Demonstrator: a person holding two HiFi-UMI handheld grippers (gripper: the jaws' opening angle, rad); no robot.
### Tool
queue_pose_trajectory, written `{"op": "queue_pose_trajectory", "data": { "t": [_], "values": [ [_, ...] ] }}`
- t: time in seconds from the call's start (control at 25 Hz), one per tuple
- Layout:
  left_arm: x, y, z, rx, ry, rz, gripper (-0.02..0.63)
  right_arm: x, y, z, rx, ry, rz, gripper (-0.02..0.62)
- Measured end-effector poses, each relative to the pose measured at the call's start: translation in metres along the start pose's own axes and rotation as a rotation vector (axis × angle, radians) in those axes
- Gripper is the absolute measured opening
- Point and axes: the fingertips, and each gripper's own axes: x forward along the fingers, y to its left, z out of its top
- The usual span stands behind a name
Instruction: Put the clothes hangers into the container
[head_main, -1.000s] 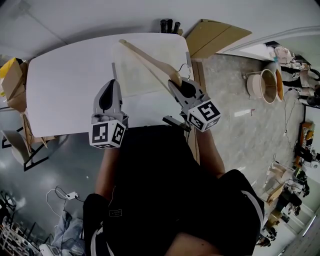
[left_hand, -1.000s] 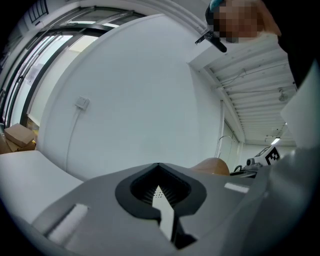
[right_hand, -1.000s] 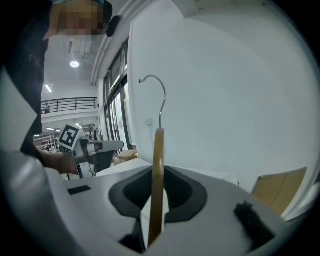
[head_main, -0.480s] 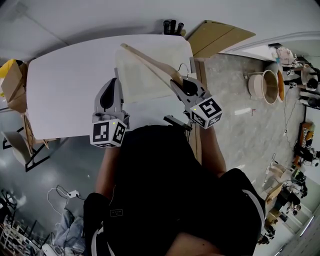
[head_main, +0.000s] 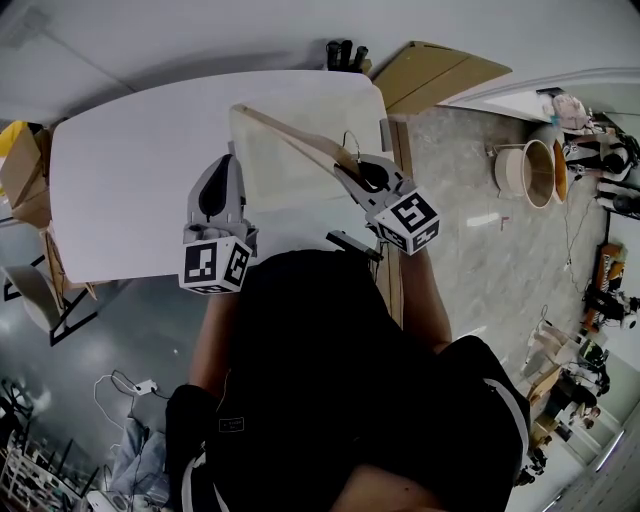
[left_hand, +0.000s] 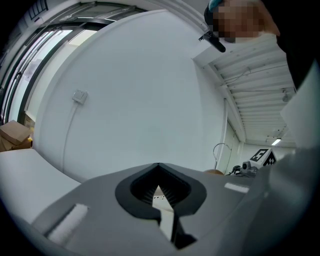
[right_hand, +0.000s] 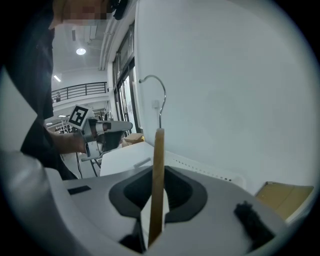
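Note:
A wooden clothes hanger (head_main: 295, 137) with a wire hook (right_hand: 159, 100) lies slanted over the pale open container (head_main: 262, 170) on the white table (head_main: 130, 190). My right gripper (head_main: 352, 170) is shut on the hanger's near end. In the right gripper view the hanger (right_hand: 158, 165) stands edge-on between the jaws of that gripper (right_hand: 154, 210). My left gripper (head_main: 222, 168) hovers over the table's front part, left of the container. Its jaws (left_hand: 158, 187) are shut and nothing is between them. The hanger's far end sits above the container's far left corner.
A cardboard panel (head_main: 435, 72) leans off the table's right corner. Dark objects (head_main: 340, 52) stand at the far edge. Round wooden tubs (head_main: 530, 170) sit on the floor to the right. Cardboard boxes (head_main: 22, 170) and a chair (head_main: 40, 290) are on the left.
My right gripper has shifted slightly left with the hanger, and the hanger's far end has come down toward the container. The left gripper has stayed in place.

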Motion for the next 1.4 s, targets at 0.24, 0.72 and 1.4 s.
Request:
{"op": "queue_pose_trajectory", "data": {
  "t": [0.24, 0.72, 1.4],
  "values": [
    [0.003, 0.002, 0.001, -0.002, 0.005, 0.005, 0.003, 0.006, -0.002, -0.006, -0.015, 0.049, 0.01, 0.06],
    [0.007, 0.005, -0.004, -0.008, 0.015, 0.005, 0.003, 0.03, -0.011, -0.02, -0.028, 0.134, 0.027, 0.06],
    [0.011, 0.008, -0.01, -0.014, 0.034, 0.0, 0.003, 0.061, -0.021, -0.034, -0.046, 0.27, 0.07, 0.06]
  ]
}}
